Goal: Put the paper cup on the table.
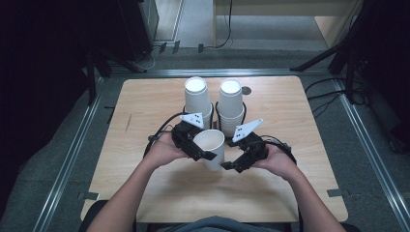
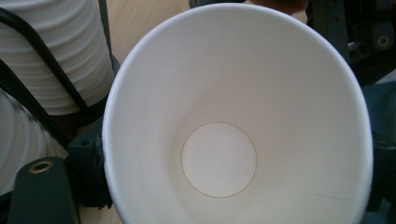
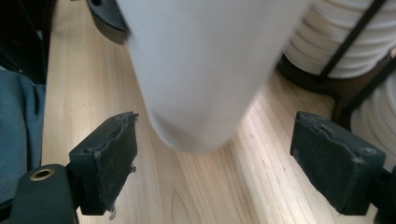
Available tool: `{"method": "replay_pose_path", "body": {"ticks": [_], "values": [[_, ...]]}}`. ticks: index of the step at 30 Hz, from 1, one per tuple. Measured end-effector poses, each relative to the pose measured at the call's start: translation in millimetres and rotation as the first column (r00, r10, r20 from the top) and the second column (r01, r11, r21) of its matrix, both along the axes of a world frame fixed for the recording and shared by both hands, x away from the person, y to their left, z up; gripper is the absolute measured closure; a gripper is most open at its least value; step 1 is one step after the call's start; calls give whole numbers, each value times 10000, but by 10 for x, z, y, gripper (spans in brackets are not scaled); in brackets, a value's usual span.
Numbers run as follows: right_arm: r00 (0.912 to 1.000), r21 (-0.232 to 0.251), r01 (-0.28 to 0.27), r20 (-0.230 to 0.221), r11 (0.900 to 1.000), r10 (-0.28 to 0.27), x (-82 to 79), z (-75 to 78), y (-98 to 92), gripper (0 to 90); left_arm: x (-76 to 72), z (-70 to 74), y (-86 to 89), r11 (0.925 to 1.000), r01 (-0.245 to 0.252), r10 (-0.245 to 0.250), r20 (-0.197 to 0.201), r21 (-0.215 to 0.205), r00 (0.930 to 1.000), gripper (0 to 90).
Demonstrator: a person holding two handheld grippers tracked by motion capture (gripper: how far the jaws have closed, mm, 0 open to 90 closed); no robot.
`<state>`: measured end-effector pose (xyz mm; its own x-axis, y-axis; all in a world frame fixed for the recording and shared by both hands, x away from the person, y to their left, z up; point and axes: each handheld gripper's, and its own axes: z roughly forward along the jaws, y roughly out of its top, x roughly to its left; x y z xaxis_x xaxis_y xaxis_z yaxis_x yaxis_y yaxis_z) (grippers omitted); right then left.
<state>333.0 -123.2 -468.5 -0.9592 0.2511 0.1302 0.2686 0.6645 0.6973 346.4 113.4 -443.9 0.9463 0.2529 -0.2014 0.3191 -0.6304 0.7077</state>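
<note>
A single paper cup (image 1: 211,146) hangs tilted above the near middle of the surface (image 1: 145,193), mouth up and toward the person, held at its rim by the left gripper (image 1: 197,145); in the left gripper view the cup's (image 2: 224,130) open mouth faces the camera, and the gripper looks clamped on the rim wall, though the pads themselves are hidden. The right gripper (image 1: 237,162) sits at the cup's base with its jaws well apart; in the right gripper view the cup's bottom (image 3: 201,93) hangs between the two pads (image 3: 109,163) without touching either. Just behind stand two stacks of cups (image 1: 231,104) in wire holders on the surface. The step in hand seems to be a handover or separation of this cup. To do it well, the left grip should stay firm but not crush the thin rim, and the right gripper should close squarely on the stiffer base.
</note>
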Motion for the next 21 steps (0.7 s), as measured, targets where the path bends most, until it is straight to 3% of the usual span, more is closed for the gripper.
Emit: {"method": "replay_pose_path", "body": {"ticks": [9, 16, 21], "values": [[9995, -90, 223, 208, 9997, -222, 15, 23, -122, 152, -9, -16, 85, 9987, 48, -54, 121, 504, 9999, 126], [9971, -164, 733, 217, 9972, -729, 63, 3, -193, 152, -39, -36, 158, 9964, -8, -1, 106, 851, 9999, 124], [9964, -85, 801, 293, 9967, -799, 79, 15, -232, 152, -43, -35, 227, 9963, -132, 128, 53, 845, 9999, 122]]}}
